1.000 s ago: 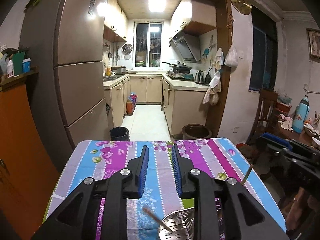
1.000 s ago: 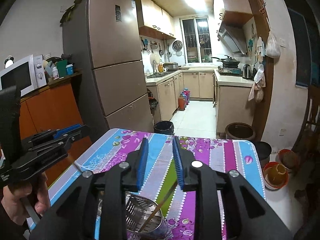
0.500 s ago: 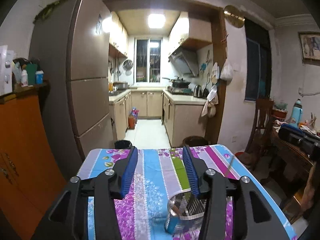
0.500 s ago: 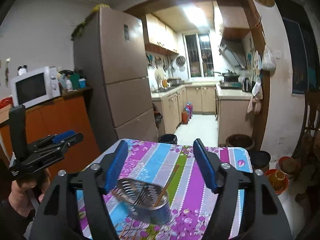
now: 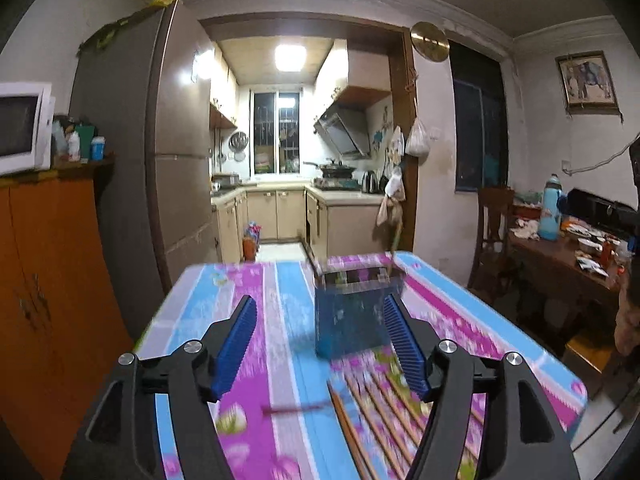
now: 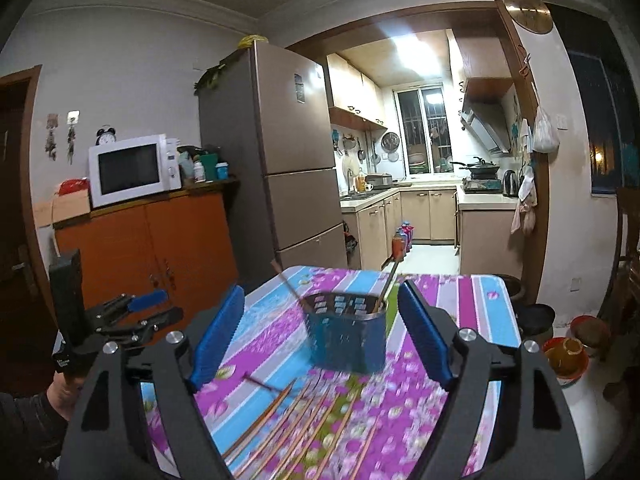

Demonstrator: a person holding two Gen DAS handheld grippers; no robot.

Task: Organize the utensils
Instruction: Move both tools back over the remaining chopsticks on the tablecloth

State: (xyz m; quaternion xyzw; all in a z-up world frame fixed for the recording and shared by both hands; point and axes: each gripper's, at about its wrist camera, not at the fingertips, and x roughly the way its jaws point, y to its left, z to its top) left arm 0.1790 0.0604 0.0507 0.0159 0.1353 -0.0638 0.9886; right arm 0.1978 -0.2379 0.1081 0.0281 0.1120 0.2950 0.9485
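Observation:
A shiny metal utensil holder [image 5: 352, 312] [image 6: 347, 332] stands on the floral striped tablecloth [image 5: 280, 344] [image 6: 472, 312], with two chopsticks [image 6: 384, 286] leaning inside it. Several wooden chopsticks [image 5: 376, 412] [image 6: 296, 424] lie loose on the cloth in front of the holder. My left gripper [image 5: 320, 344] is open and empty, above the table with the holder ahead between its fingers. My right gripper [image 6: 320, 334] is open and empty, facing the holder from the right. The left gripper also shows at the left in the right wrist view [image 6: 132, 312], hand-held.
An orange cabinet [image 6: 152, 248] with a microwave [image 6: 132, 168] stands left of the table, a fridge [image 6: 288, 160] behind it. A side table with a blue thermos [image 5: 550, 208] and a wooden chair [image 5: 492, 232] stand to the right. An orange bowl [image 6: 566, 356] sits on the floor.
Both grippers have opened wide and pulled back and up from the holder. The holder and the loose chopsticks now show in full on the table.

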